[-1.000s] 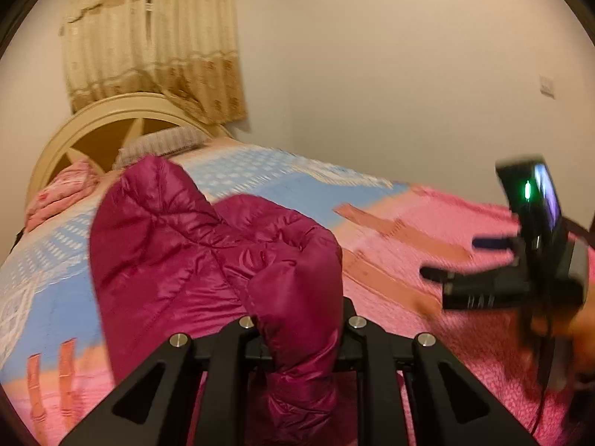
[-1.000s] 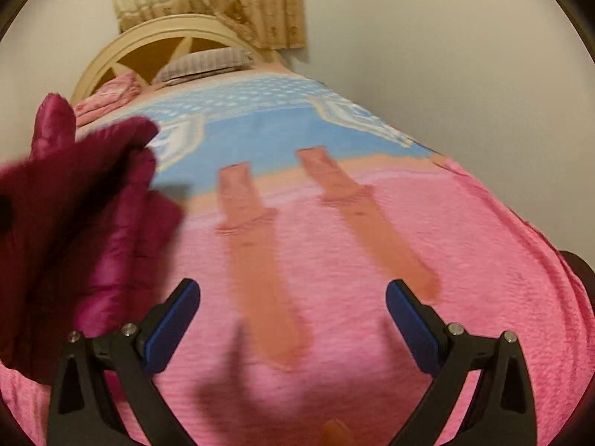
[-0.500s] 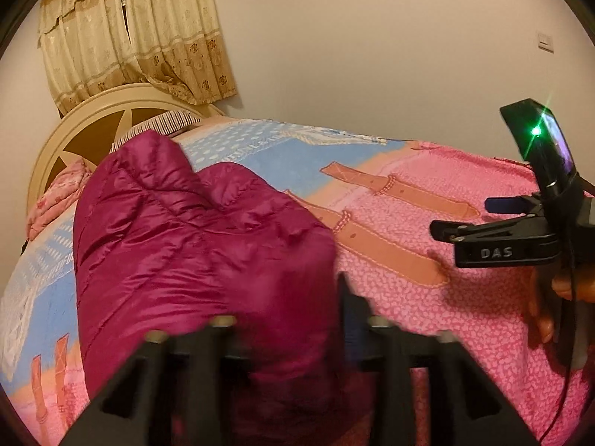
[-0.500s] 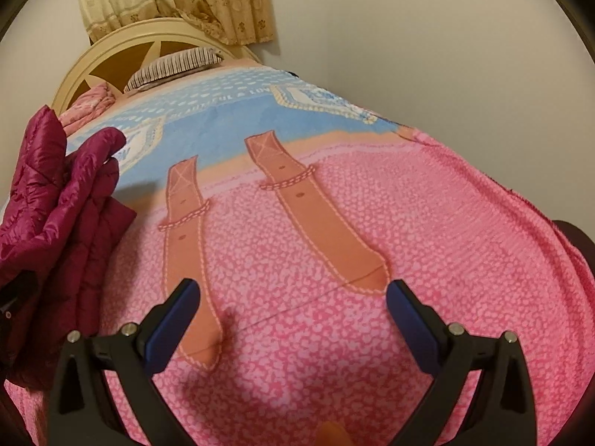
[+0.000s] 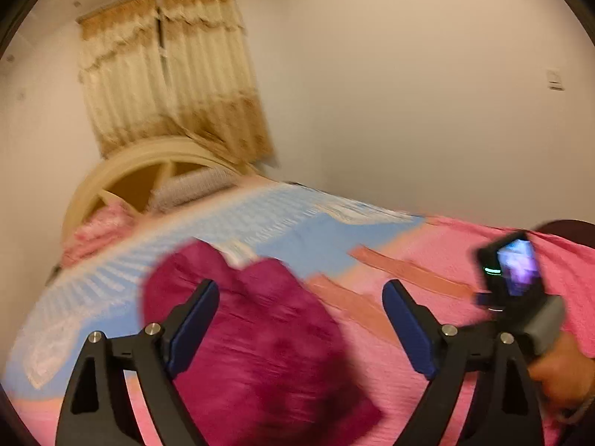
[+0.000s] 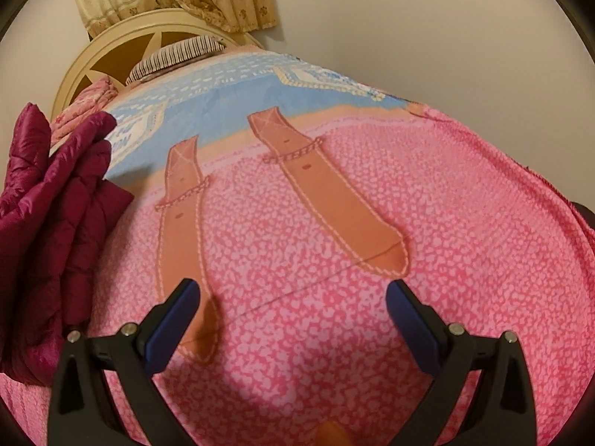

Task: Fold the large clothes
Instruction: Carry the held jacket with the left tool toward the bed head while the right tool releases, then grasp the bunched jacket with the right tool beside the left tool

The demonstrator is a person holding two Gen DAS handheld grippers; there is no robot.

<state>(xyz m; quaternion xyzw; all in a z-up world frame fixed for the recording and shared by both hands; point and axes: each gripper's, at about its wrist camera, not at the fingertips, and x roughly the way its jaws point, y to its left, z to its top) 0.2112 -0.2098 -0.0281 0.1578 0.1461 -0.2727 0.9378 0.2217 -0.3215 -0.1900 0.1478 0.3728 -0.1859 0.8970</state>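
Left gripper (image 5: 301, 316) has its jaws spread wide, nothing between the pads, held above the bed. Magenta puffer jacket (image 5: 260, 338) lies bunched on the bedspread (image 5: 372, 383) below and ahead of it, free of both fingers; frame is motion-blurred. Right gripper (image 6: 293, 316) also spread wide with nothing held, hovering over the pink part of the bedspread (image 6: 334, 260), near two brown strap prints. In the right wrist view the jacket (image 6: 48, 223) sits at the left edge, well apart from that gripper. In the left wrist view the right gripper's body with its lit screen (image 5: 517, 271) shows at right, gripped by a hand (image 5: 561, 375). Headboard (image 6: 111, 44), striped pillow (image 6: 174, 55) and curtain (image 5: 171, 74) lie at the far end.
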